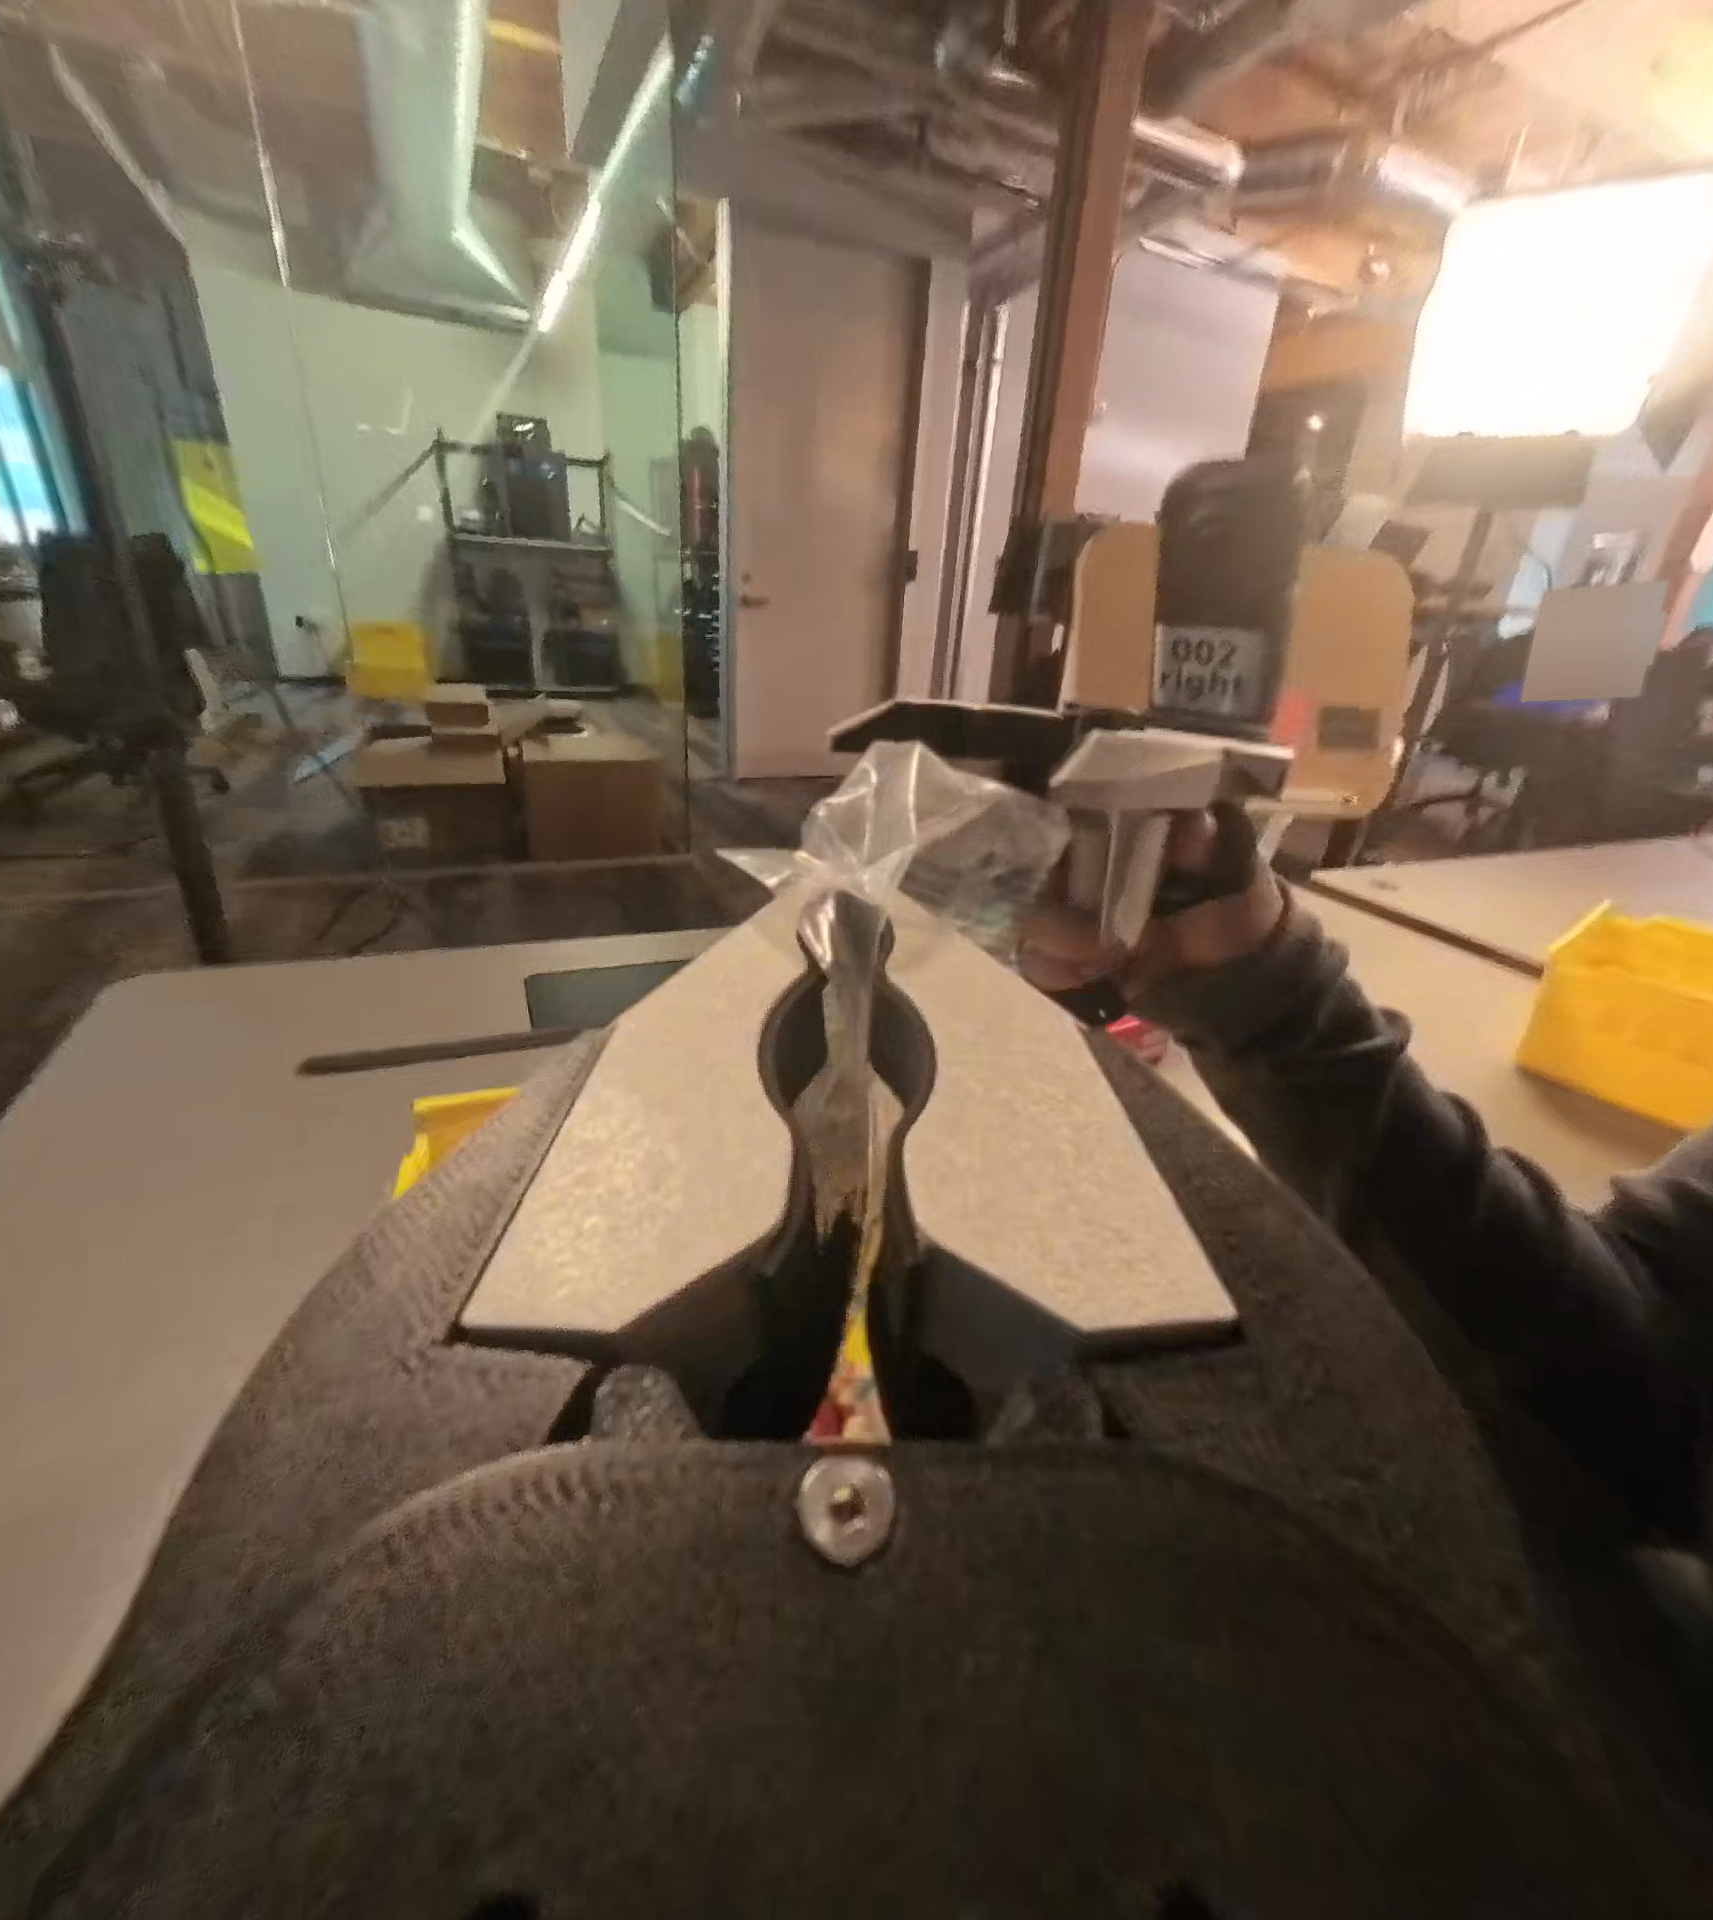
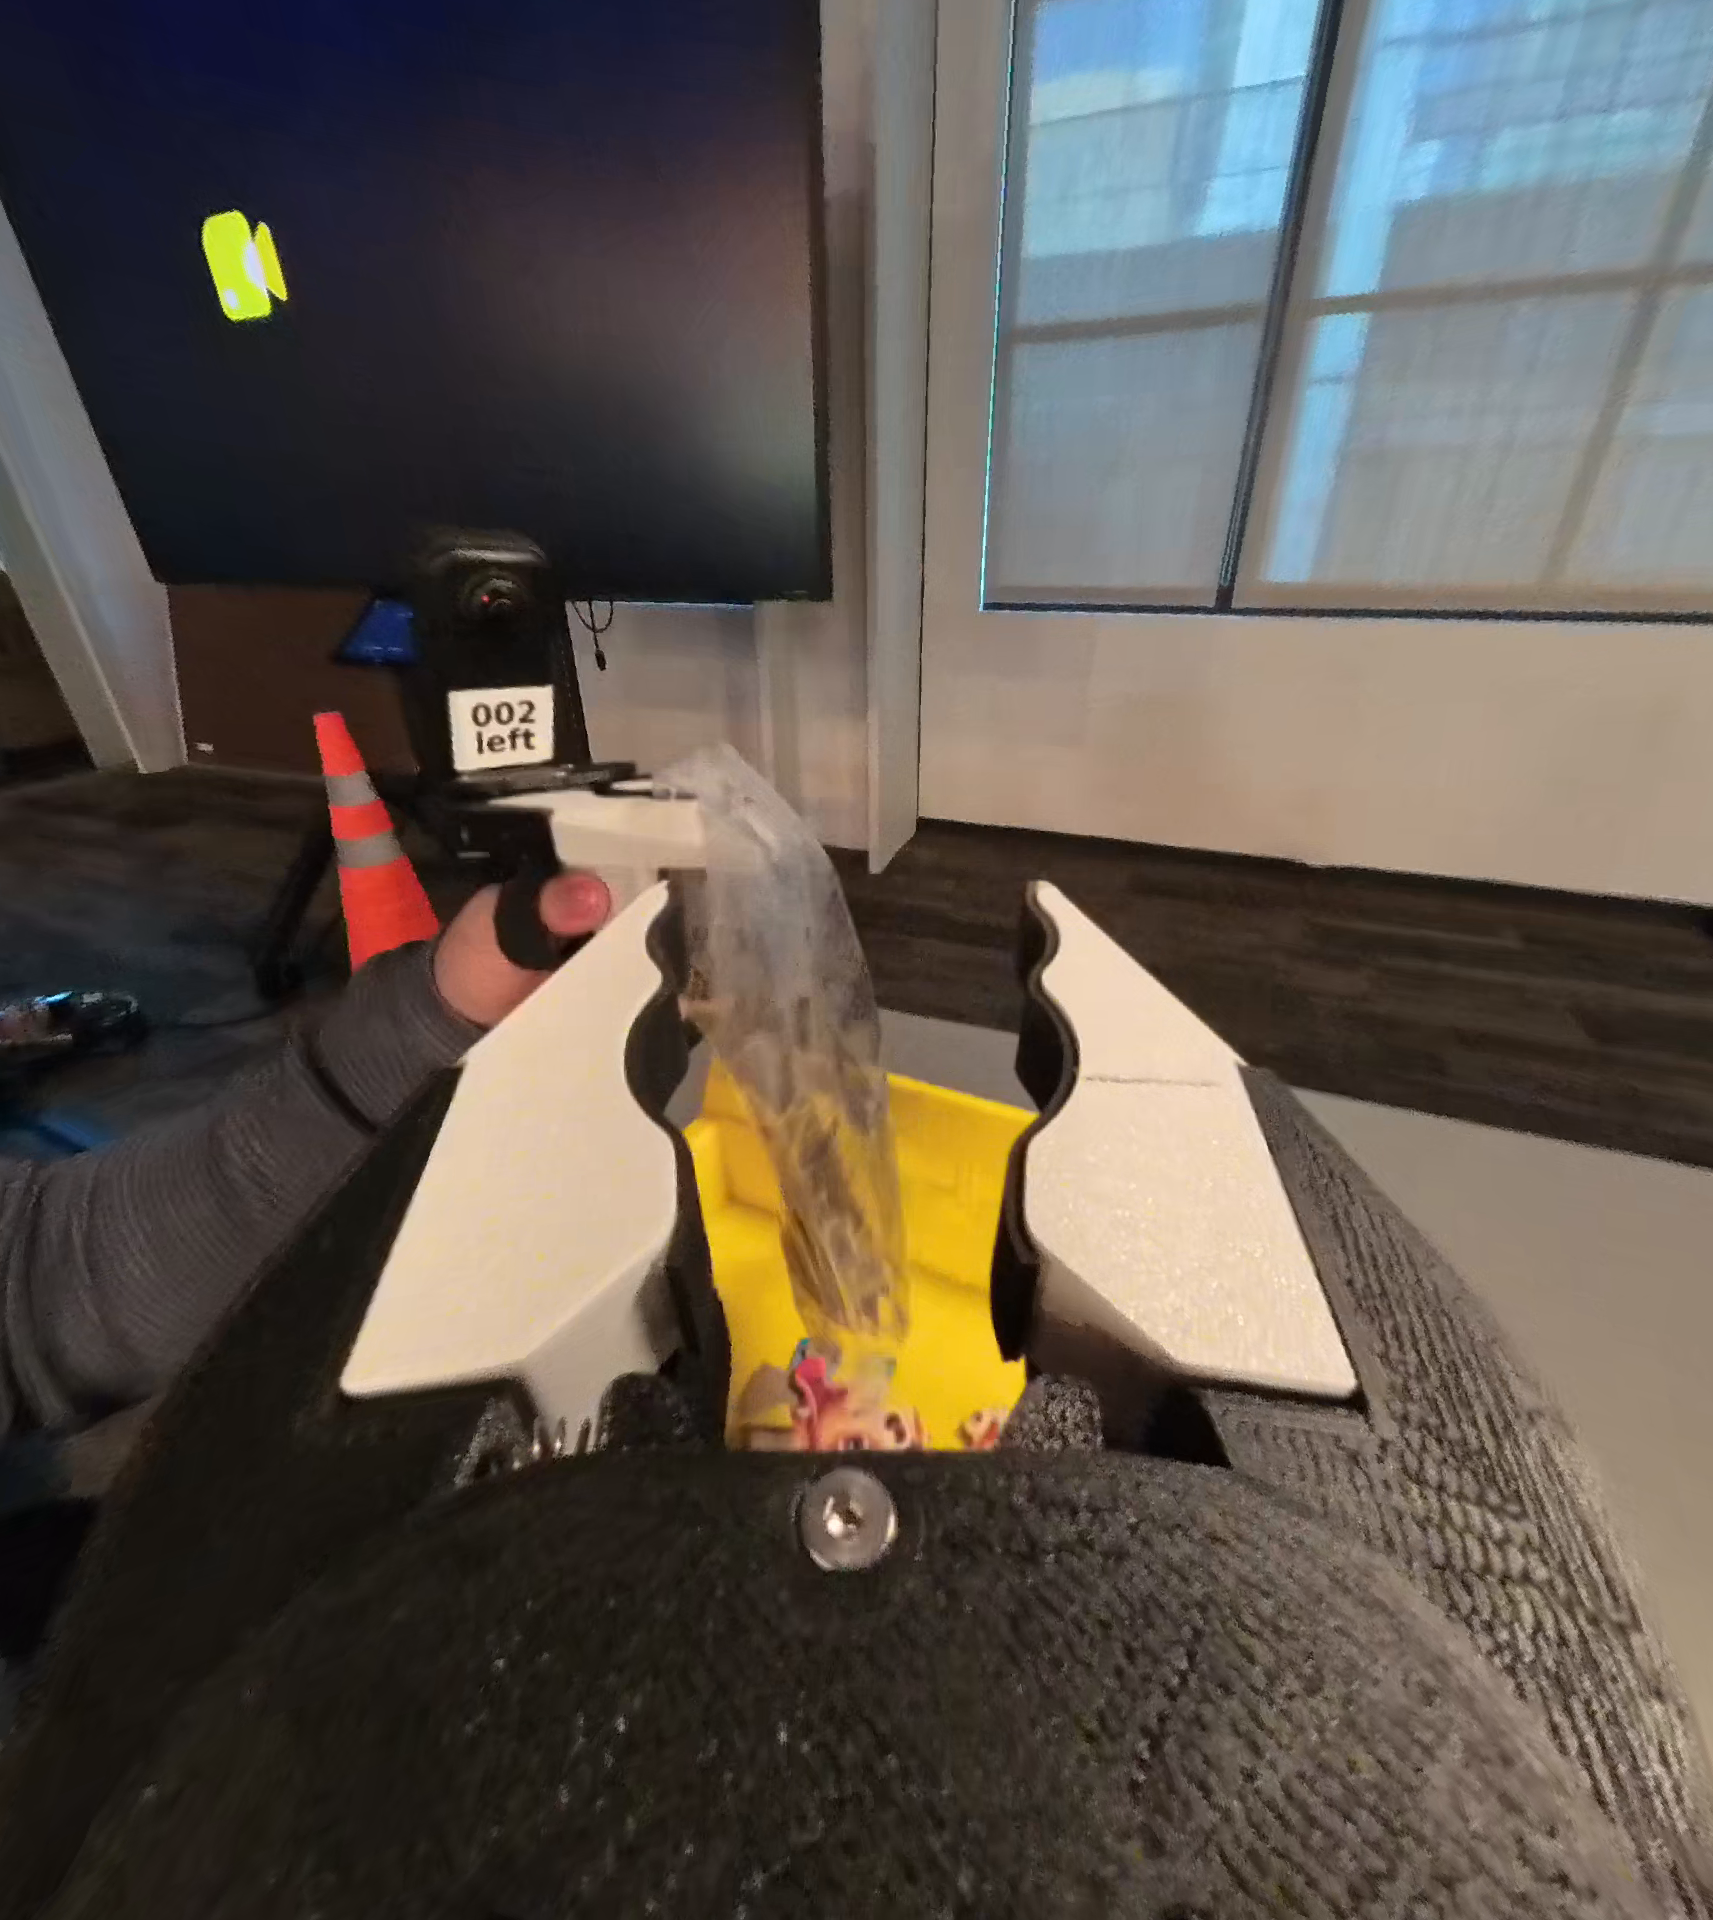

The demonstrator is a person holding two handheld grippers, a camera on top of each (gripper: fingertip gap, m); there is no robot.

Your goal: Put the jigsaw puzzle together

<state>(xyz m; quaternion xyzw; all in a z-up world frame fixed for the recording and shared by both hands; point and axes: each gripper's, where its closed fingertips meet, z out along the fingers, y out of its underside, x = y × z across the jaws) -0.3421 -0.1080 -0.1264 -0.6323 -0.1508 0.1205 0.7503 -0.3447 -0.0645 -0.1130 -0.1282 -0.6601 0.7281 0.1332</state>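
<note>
I am holding up a clear plastic bag (image 2: pixel 790 1039), and it is hanging down over a yellow bin (image 2: pixel 956 1164) on the grey table (image 1: pixel 156 1195). Small colourful pieces (image 2: pixel 831 1403) are showing at the bottom of the bag, right at the bin, but I cannot tell if they are lying in the bin or sitting inside the bag. My left gripper (image 1: pixel 844 940) is pinching the top of the bag, and its two fingers are pressing tight together on the crinkly plastic, which is running back between them. A puff of the clear plastic is sticking out past the tips, next to my right gripper (image 2: pixel 847 914). My right gripper is spreading its two white fingers (image 2: pixel 561 1143) wide apart. The bag is hanging in the space between them, close beside the finger on my left, and there is a clear space between the bag and the other finger. These fingers are not squeezing the bag. My hand (image 2: pixel 488 956) in a grey sleeve is wrapping round the left gripper's handle. Another yellow bin (image 1: pixel 1662 1029) is sitting farther off on the table, to my right. An orange cone (image 2: pixel 369 862) is standing on the dark floor behind my left gripper.
</note>
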